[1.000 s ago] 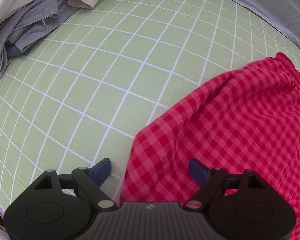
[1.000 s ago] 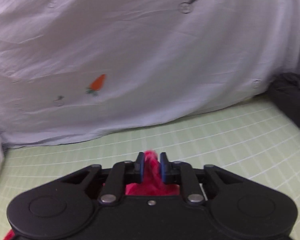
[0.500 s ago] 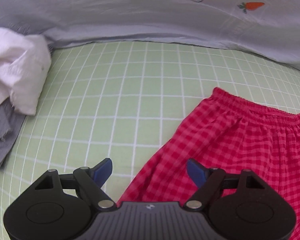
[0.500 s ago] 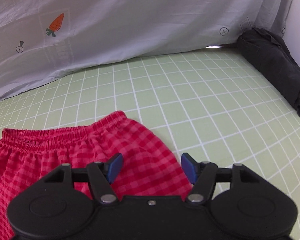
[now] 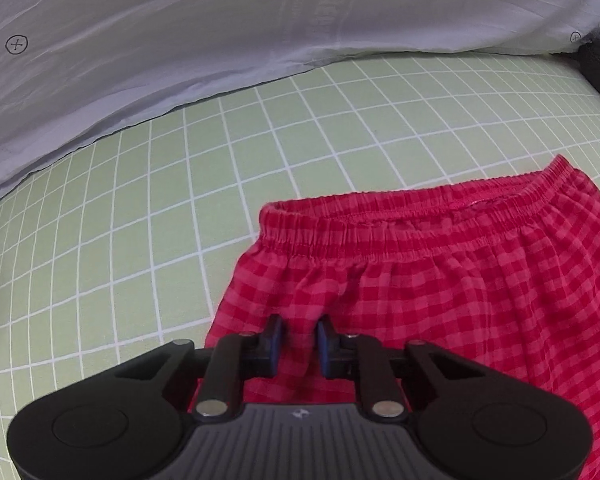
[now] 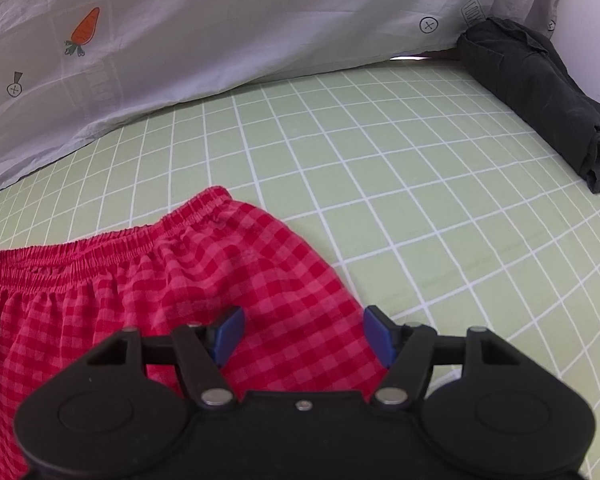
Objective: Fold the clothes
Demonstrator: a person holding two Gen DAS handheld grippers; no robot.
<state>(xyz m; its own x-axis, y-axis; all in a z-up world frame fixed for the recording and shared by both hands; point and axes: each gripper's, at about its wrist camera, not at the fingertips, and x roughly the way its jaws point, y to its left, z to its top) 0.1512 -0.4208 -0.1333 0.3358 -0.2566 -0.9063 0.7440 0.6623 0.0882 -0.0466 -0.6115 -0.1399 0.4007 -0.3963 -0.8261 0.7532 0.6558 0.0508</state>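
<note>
Your left gripper has its jaws drawn in on a pinch of the red checked shorts, biting the cloth near the garment's left edge, a little below the elastic waistband that runs across ahead of the fingers. The shorts lie spread flat on the green grid sheet, waistband away from you, fabric running back under both tools.

To the right, your right gripper hovers with jaws wide apart over the shorts' other side; the cloth's right edge passes just beneath the right-hand blue pad, and nothing is held between the pads.

By the look of it, a fold is being set up: one side is pinched, the other not. The next move likely calls for your right jaws to close on the fabric at a matching height, so both sides lift level.

Beyond the jaws, a pale grey printed cloth with a carrot motif hangs as a backdrop. A dark bundled garment rests on the sheet well off to the right.
</note>
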